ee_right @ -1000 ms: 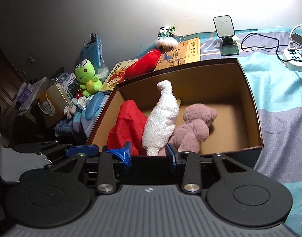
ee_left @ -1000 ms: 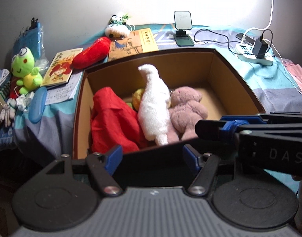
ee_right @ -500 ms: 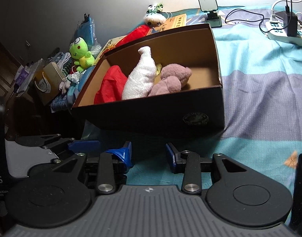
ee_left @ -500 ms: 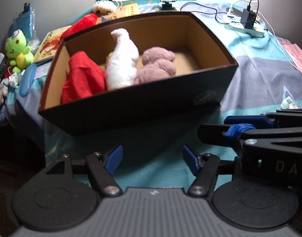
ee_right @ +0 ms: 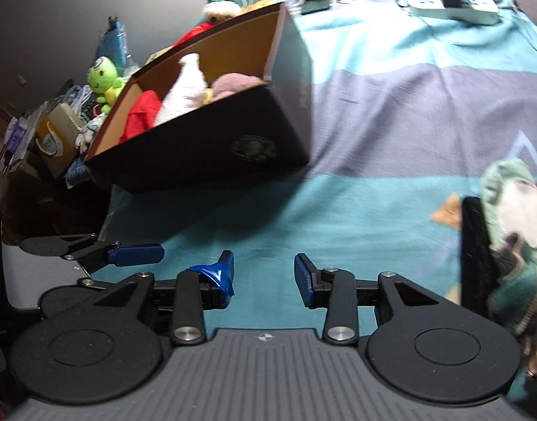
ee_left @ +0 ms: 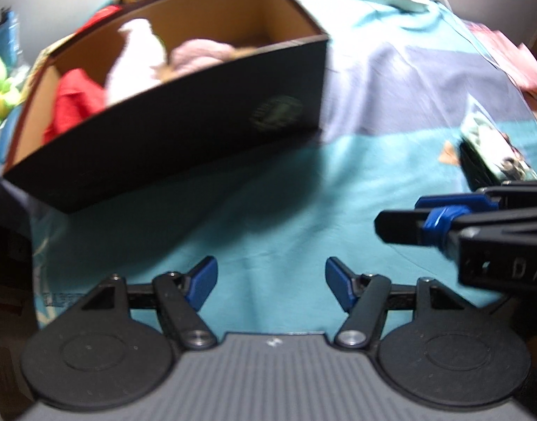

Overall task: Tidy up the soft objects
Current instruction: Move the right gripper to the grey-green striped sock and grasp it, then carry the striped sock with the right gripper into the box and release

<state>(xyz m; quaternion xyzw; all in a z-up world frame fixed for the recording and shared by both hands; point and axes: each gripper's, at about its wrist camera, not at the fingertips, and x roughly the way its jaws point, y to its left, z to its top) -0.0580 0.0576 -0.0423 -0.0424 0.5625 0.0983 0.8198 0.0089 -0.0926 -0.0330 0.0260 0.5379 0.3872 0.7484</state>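
Bedding: teal and grey-blue sheet (ee_left: 268, 210) spread under both tools, bare cloth directly beneath each pair of fingers.
Left gripper (ee_left: 271, 275): jaws stood well apart over the sheet, nothing between them.
Right gripper (ee_right: 263, 273): jaws stood a narrower way apart, also empty; a scrap of blue tape wrapped its left pad.
Just right of the right gripper: a soft piece in pale green and white (ee_right: 514, 210) lay beside a dark flat edge — too blurred to say what kind of item it was.
Ahead of both tools: dark cardboard box (ee_left: 198, 133), its near wall facing the cameras, sitting on the sheet.
Inside the box: red cloth (ee_left: 75, 101) at the left end, white plush (ee_left: 135, 59) leaning beside it, pink plush (ee_left: 201, 52) right of that — the sorted soft things sat here.
Farther left, beyond the box: green frog plush (ee_right: 103, 80), outside the box among clutter.
Far end: power strip (ee_right: 454, 10) with cables near the wall.
Step in hand: a judgement — both tools looked to be between items, empty and clear of the box, heading for the next soft thing.
Next move calls for: probably swinging the right tool toward the green-and-white piece, widening the jaws and closing on a fold of it.
Left view only: the right tool seen side-on at its right edge.
Right view only: the frog in full, the cluttered floor, and the left tool's blue pad at far left.
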